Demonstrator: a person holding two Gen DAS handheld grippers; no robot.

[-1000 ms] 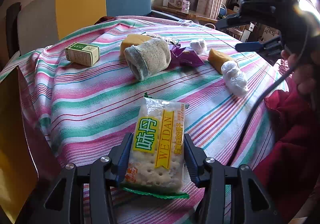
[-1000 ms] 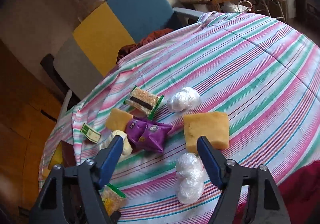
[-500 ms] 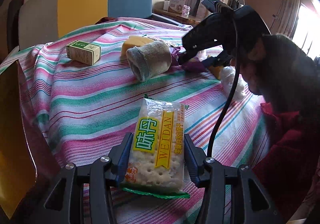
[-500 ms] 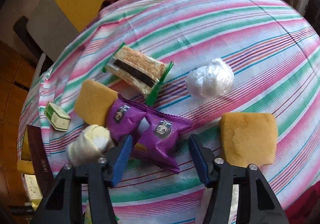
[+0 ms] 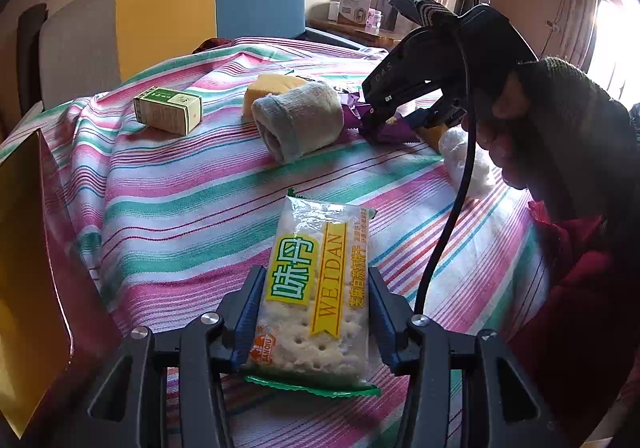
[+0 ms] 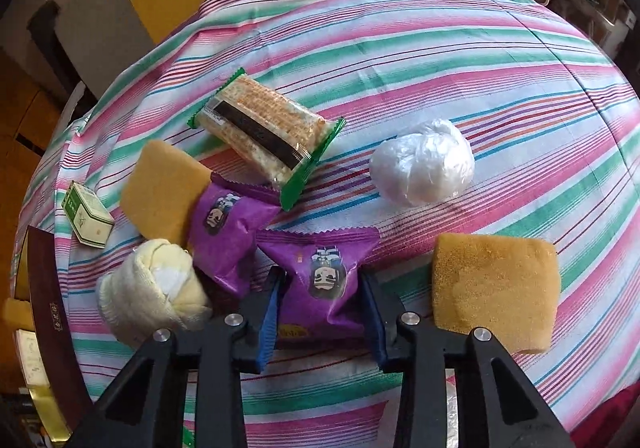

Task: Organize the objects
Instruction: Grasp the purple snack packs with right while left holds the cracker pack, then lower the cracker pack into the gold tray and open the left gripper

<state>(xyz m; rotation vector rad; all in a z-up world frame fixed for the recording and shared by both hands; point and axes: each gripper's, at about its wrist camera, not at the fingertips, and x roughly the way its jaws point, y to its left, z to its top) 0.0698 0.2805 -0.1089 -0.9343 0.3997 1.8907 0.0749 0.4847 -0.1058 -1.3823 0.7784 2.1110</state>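
Note:
My left gripper (image 5: 316, 280) is shut on a WEIDAN cracker packet (image 5: 316, 232) that lies on the striped tablecloth (image 5: 180, 199). My right gripper (image 6: 321, 280) points steeply down with its jaws closing. Both blue pads press the sides of a purple snack packet (image 6: 320, 252). A second purple packet (image 6: 228, 224) lies just to its left. In the left wrist view the right gripper (image 5: 384, 115) reaches down onto the purple packets, held by a person's hand (image 5: 540, 119).
Around the purple packets lie two yellow sponges (image 6: 496, 288) (image 6: 160, 191), a rolled sock (image 6: 152, 288), a small green box (image 6: 86, 219), a green-ended cracker packet (image 6: 264, 127) and a white plastic-wrapped ball (image 6: 424, 167). A dark red and gold box (image 5: 24, 268) stands at the table's left edge. A chair (image 5: 208, 3) is behind.
My right gripper came down over the purple packets and its jaws narrowed onto one of them. The left gripper and its cracker packet stayed put.

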